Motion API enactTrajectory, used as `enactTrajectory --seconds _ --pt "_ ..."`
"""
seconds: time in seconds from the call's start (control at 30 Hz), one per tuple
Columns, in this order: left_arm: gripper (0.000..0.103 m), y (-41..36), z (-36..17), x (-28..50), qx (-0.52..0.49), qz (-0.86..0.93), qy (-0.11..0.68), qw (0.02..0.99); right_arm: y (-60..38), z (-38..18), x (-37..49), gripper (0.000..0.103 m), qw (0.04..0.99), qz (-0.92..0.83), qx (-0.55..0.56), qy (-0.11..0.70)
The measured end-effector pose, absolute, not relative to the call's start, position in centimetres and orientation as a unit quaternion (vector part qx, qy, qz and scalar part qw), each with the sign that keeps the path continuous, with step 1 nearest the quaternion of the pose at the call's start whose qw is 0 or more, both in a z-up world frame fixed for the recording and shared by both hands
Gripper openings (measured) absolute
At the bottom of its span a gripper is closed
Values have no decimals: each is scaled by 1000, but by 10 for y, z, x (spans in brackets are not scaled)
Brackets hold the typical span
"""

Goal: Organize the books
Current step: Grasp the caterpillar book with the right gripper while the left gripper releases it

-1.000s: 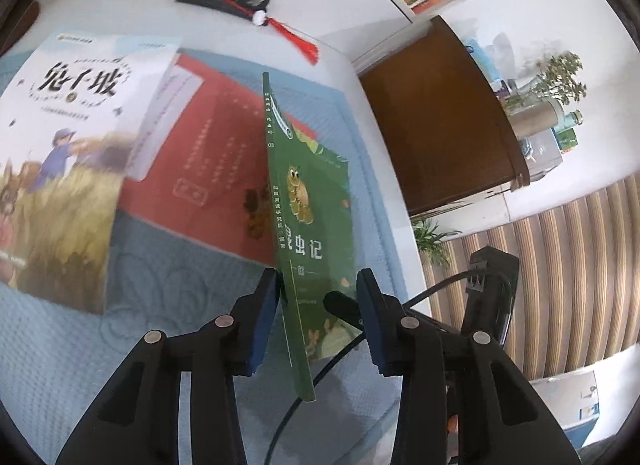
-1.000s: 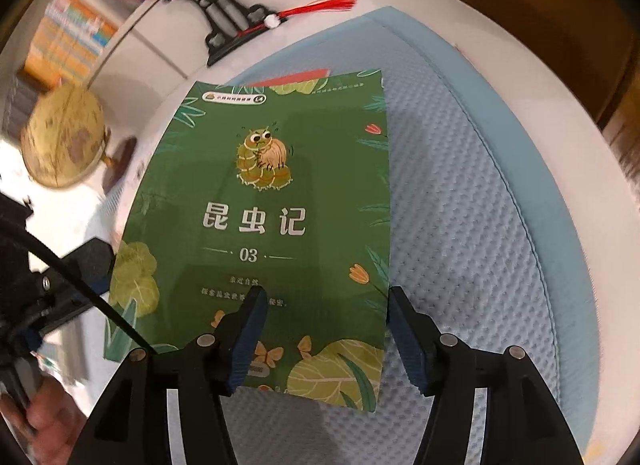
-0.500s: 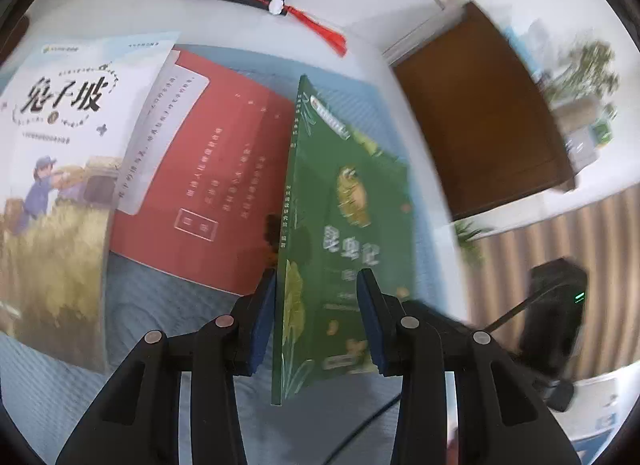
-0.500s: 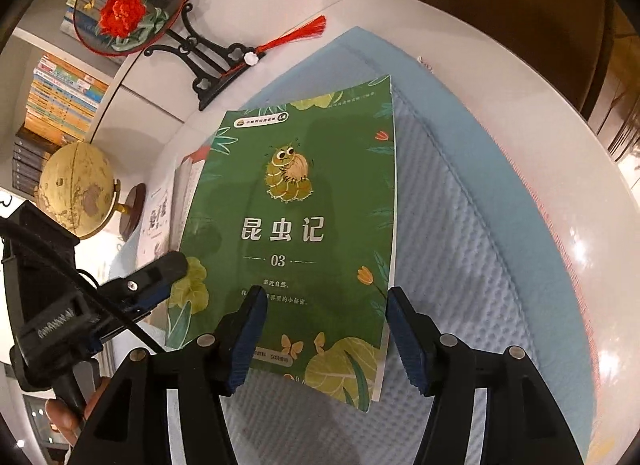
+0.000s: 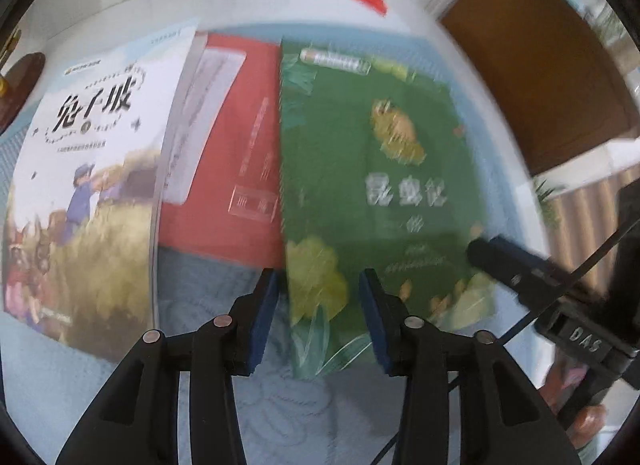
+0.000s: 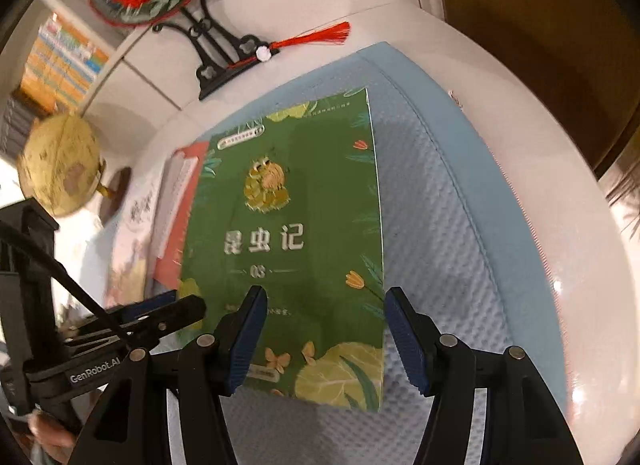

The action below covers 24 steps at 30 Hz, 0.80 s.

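On blue mat [image 6: 460, 193], green book [image 6: 288, 233] between both parted, empty claws.

Green book [image 5: 372, 169] (face up) overlaps red book [image 5: 236, 153], beside white book [image 5: 92, 185].

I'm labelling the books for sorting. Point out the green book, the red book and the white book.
green book [image 6: 320, 193], right wrist view, on its front cover beside the insect drawing.
red book [image 5: 244, 137], left wrist view, on its bare red cover.
white book [image 5: 96, 105], left wrist view, on its title.
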<state>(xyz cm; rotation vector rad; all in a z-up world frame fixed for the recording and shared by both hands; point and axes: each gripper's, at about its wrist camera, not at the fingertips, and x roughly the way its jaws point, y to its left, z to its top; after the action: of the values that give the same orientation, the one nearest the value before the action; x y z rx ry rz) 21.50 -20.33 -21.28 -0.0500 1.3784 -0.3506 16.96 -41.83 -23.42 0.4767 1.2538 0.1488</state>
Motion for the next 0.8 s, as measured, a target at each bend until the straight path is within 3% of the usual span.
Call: enactTrajectory --seconds 0.3,0.57,0.7,0.73,0.8 --pt "40 -210 -208 209 -24 -171 632 755 -413 -244 161 61 775 76 214 590" --pt "37 -172 -163 209 -236 -315 558 731 -434 -253 156 64 762 89 292 571" --pt "31 -189 -179 217 -174 -269 566 760 -441 -256 157 64 753 96 321 565" --pt "20 -194 -185 219 -151 -254 568 768 -441 -256 156 64 753 96 325 565" --pt "12 -200 -201 226 -131 -249 585 760 -442 -257 156 64 751 96 332 563"
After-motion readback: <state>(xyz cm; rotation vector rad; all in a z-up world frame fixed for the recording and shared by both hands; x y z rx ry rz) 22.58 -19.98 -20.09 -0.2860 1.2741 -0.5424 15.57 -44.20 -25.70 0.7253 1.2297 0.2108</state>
